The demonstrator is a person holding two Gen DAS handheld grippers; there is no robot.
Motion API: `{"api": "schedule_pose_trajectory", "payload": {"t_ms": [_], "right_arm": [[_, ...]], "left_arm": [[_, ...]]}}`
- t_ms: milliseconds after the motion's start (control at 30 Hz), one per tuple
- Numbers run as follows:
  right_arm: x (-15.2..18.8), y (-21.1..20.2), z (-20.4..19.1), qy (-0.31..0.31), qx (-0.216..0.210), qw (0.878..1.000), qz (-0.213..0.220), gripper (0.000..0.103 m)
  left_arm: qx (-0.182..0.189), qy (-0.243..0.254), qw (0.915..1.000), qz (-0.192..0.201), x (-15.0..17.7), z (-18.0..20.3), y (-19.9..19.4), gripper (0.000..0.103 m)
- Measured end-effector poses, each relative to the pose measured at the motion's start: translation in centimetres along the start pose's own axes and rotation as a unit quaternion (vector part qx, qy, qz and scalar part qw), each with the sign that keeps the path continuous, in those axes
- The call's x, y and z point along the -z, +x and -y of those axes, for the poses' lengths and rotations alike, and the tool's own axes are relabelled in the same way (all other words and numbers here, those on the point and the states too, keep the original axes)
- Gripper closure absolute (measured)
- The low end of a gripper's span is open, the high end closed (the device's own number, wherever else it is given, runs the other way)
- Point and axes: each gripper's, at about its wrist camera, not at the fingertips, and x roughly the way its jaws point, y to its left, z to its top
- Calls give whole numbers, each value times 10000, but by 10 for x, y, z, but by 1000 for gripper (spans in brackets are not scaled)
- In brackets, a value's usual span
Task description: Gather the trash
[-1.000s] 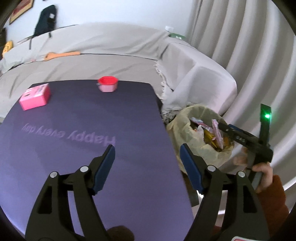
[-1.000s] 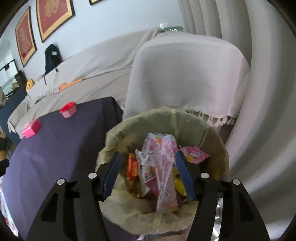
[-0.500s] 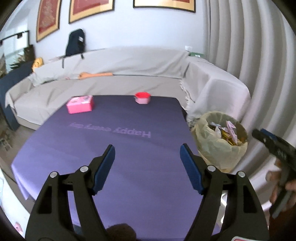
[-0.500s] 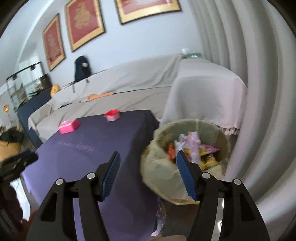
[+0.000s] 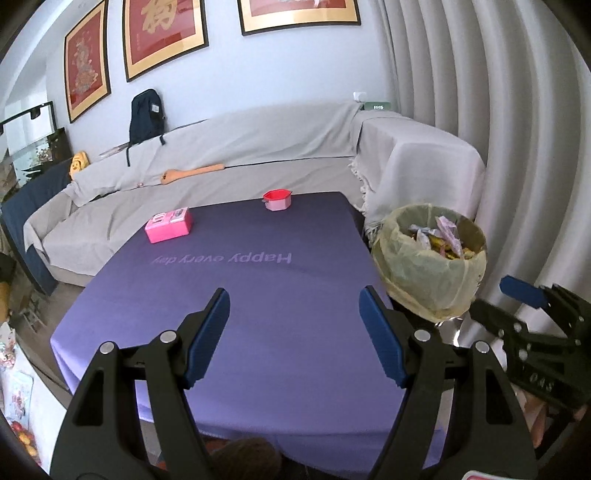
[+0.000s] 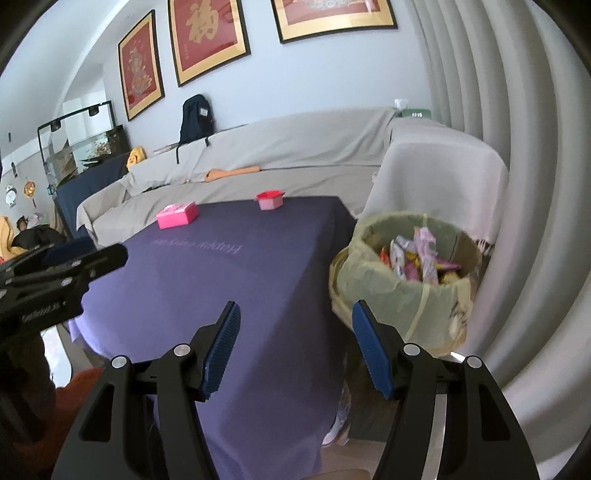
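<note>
Your grippers, left [image 5: 293, 336] and right [image 6: 295, 345], now backed off, fingers spread empty; wrapper-filled upright bin [image 6: 406, 273] at right of frame.

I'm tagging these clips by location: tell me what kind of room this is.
Most likely a home living room: a long cloth-covered sofa, framed red-and-gold pictures on the wall, and a low table under a purple cloth, with a lined trash bin beside it.

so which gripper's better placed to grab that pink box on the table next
Left, probably. The left gripper is open over the purple table, facing the pink box; the right gripper sits nearer the trash bin.
</note>
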Motion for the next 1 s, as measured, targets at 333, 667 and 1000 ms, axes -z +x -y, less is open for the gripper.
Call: {"api": "schedule_pose_trajectory", "payload": {"t_ms": [333, 667, 1000], "right_arm": [[11, -8, -6, -120, -80, 9998, 127, 43], [10, -9, -3, -64, -35, 9998, 184, 43], [10, -9, -2, -52, -26, 9998, 186, 43]], "left_arm": [[-291, -149, 9994, -74, 1, -2, -2, 34], [-325, -141, 9994, -38, 1, -3, -5, 34], [-332, -148, 9993, -55, 0, -4, -5, 34]]}}
